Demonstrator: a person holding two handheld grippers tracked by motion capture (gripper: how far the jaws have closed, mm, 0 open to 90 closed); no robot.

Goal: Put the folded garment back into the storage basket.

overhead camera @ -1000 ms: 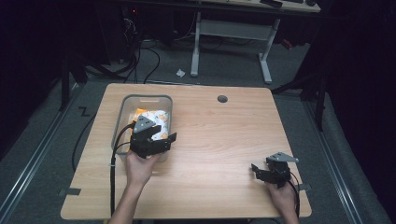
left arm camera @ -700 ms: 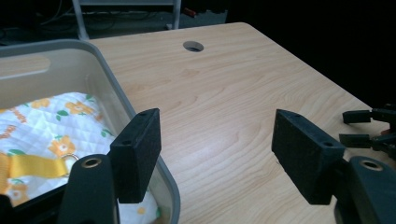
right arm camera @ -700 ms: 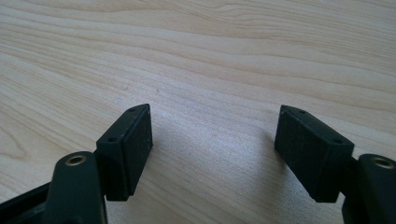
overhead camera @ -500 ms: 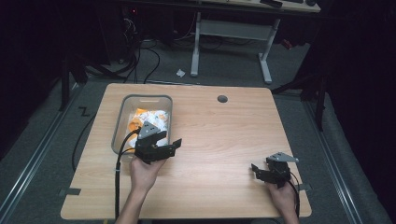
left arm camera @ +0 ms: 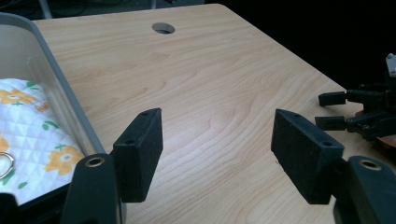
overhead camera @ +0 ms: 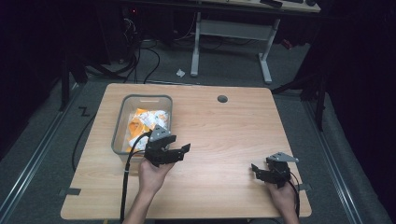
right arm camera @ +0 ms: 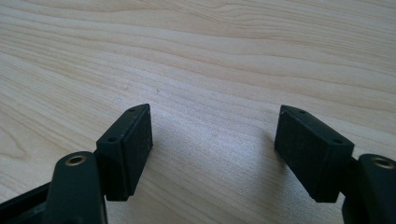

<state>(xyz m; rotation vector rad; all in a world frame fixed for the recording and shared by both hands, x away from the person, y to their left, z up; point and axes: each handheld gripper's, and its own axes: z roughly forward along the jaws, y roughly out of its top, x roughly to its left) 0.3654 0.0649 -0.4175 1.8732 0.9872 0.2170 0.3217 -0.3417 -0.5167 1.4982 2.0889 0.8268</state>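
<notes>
High view took in the whole light wood-grain table (overhead camera: 219, 140), with a clear, round-cornered plastic bin (overhead camera: 119, 128) at its left side holding crumpled white and orange cloth (overhead camera: 144, 122). The left gripper (overhead camera: 180, 151) hovered just beside the bin's near right corner, its tongs apart and empty; the right gripper (overhead camera: 256, 170) sat well apart near the table's near right edge, tongs also apart with nothing between them. A round cable hole (overhead camera: 222, 99) marked the far side of the tabletop.

Left gripper view supplied what the overhead shot could not: the cloth (left arm camera: 35, 135) was quilted in a diamond pattern, printed with orange flowers and green leaves, and a small metal ring (left arm camera: 4, 163) lay on it. The bin's wall (left arm camera: 60, 93) looked smooth and translucent grey. The right gripper (left arm camera: 329, 111) appeared far off at the edge.

Right gripper view showed matte black rectangular pads (right arm camera: 135, 144) over bare wood grain (right arm camera: 210, 56).
</notes>
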